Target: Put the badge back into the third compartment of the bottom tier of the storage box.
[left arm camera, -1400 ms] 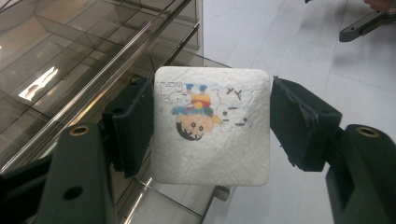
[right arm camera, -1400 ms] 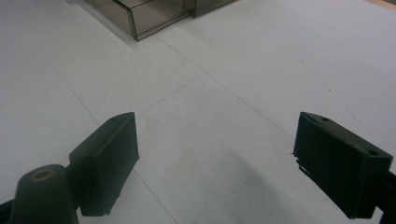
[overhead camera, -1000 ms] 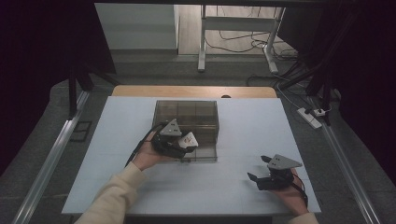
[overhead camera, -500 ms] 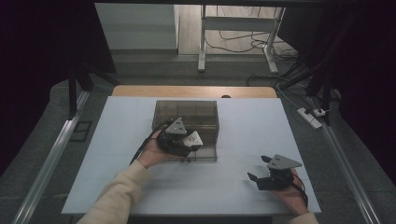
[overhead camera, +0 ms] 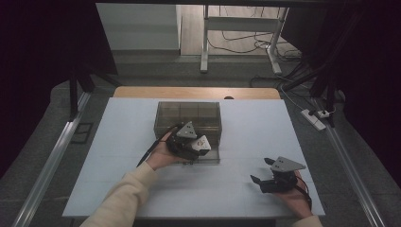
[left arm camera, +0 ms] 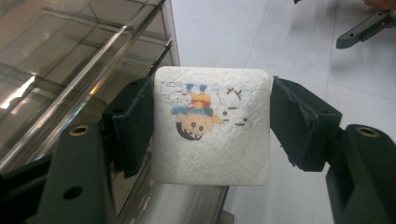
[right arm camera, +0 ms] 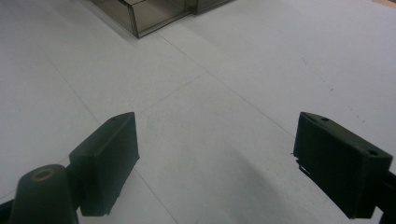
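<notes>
Left gripper view gives us the left gripper (left arm camera: 212,126) clamped on a white square tile (left arm camera: 212,126) with a cartoon drawing, one jaw against each side edge. Just beside and below it lies the smoky clear compartment box (left arm camera: 70,60), so our left hand is the nearer one. Over on the bare white table (right arm camera: 261,70) our right gripper (overhead camera: 270,178) rests with jaws spread, holding nothing, well apart from the box.
</notes>
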The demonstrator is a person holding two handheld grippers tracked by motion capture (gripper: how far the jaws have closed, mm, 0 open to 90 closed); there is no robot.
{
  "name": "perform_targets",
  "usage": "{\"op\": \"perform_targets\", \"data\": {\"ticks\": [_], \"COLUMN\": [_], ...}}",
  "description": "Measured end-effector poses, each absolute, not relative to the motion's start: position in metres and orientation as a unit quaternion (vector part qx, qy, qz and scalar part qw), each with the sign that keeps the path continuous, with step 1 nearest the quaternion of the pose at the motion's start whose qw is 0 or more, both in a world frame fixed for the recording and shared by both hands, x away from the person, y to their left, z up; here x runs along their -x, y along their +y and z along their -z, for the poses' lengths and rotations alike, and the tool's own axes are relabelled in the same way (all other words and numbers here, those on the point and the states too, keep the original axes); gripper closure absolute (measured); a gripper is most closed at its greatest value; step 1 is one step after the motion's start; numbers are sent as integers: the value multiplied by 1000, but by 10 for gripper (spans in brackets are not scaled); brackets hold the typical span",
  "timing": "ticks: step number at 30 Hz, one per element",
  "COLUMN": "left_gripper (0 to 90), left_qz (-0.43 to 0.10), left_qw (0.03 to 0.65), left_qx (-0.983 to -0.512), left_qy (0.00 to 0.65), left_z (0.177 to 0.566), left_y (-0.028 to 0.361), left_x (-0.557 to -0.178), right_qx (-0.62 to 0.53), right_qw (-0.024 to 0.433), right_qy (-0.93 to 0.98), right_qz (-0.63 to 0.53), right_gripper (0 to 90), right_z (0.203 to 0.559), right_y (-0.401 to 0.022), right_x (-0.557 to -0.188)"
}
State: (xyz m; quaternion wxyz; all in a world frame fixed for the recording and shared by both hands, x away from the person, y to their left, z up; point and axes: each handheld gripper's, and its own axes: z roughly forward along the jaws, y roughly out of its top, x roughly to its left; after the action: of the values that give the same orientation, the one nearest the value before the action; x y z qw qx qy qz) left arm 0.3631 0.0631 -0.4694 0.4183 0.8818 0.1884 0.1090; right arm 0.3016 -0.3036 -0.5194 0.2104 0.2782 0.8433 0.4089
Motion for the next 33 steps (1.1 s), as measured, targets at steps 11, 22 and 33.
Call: {"op": "perform_targets", "data": {"ticks": [11,22,33], "left_gripper": [329,328,326], "left_qz": [-107,-116,-118], "left_qw": [411,394,386], "left_qx": [-887,-896,-900], "left_qy": [179,170,166], "left_z": [478,485,489], "left_y": [53,43,41], "left_x": [-368,-373,-376], "right_qx": [-279,-280,-281], "right_qw": [209,209,210], "right_qy": [844,844,844], "right_qz": [-407,-406,-407], "right_gripper": [138,138,138], "right_z": [520,520,520], "right_y": [-304,-304,-304], "right_x": [-302,-302,-302]}}
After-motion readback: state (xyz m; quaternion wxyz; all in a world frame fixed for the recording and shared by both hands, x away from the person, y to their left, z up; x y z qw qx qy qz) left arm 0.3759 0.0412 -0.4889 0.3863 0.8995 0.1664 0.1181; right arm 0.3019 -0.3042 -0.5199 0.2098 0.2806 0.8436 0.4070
